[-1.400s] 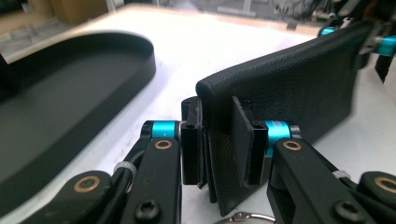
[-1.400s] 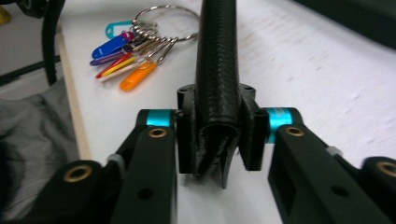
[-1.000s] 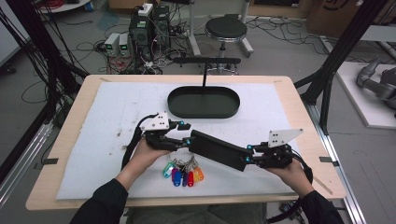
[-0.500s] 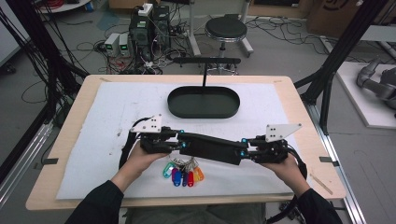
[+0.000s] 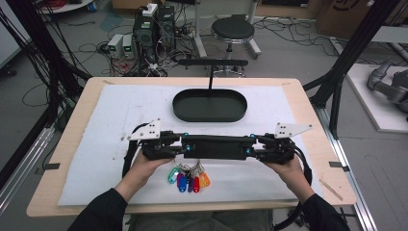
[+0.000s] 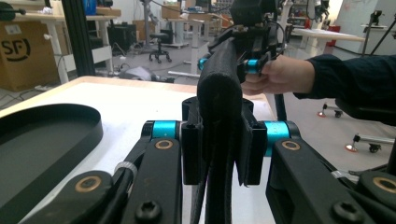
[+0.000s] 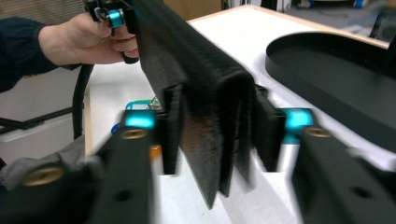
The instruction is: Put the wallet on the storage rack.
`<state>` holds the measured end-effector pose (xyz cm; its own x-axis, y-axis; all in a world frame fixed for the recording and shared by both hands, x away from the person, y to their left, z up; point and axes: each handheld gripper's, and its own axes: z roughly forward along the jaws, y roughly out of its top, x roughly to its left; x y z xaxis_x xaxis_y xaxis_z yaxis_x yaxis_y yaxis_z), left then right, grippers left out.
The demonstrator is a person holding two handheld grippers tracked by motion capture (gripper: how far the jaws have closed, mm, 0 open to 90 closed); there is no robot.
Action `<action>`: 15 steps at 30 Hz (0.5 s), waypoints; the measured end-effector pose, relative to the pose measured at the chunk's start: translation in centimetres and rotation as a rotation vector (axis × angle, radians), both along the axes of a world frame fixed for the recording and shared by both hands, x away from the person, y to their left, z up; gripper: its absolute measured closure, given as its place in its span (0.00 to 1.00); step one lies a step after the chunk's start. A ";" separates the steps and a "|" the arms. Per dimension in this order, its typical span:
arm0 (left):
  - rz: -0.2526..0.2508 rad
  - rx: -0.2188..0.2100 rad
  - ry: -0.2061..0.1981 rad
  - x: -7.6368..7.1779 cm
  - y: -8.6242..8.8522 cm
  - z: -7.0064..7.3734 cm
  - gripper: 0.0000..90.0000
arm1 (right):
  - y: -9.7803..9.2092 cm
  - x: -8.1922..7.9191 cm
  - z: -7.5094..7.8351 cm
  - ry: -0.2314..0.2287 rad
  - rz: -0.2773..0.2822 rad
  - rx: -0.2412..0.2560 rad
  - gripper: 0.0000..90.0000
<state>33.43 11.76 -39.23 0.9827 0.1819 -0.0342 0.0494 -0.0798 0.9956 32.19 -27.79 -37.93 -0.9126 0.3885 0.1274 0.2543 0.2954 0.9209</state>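
Observation:
A long black felt pouch [image 5: 216, 147] hangs level above the white mat, stretched between both grippers. My left gripper [image 5: 185, 144] is shut on its left end, my right gripper [image 5: 250, 146] on its right end. In the left gripper view the pouch [image 6: 219, 93] runs edge-on away from my jaws [image 6: 219, 149] to the other gripper [image 6: 254, 28] and the hand holding it. The right gripper view has the folded pouch end [image 7: 196, 79] pinched between my jaws [image 7: 217, 135]. A bunch of coloured key tags [image 5: 188, 179] lies on the mat just under the pouch.
A black oval tray [image 5: 178, 103] sits at the back middle of the mat, with a thin post and crossbar [image 5: 213, 62] rising behind it. The tray [image 6: 42, 140] also lies left of my left jaws. A stool and cables stand on the floor beyond the table.
The pouch was slanted, its right end nearer the person. Both hands have moved apart and it now lies straight and level, left to right.

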 end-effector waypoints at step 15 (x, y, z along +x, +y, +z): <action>0.188 0.079 0.022 0.4 1.0 0.9 0.45 | 0.3 -0.2 0.8 -0.064 0.011 0.018 0.86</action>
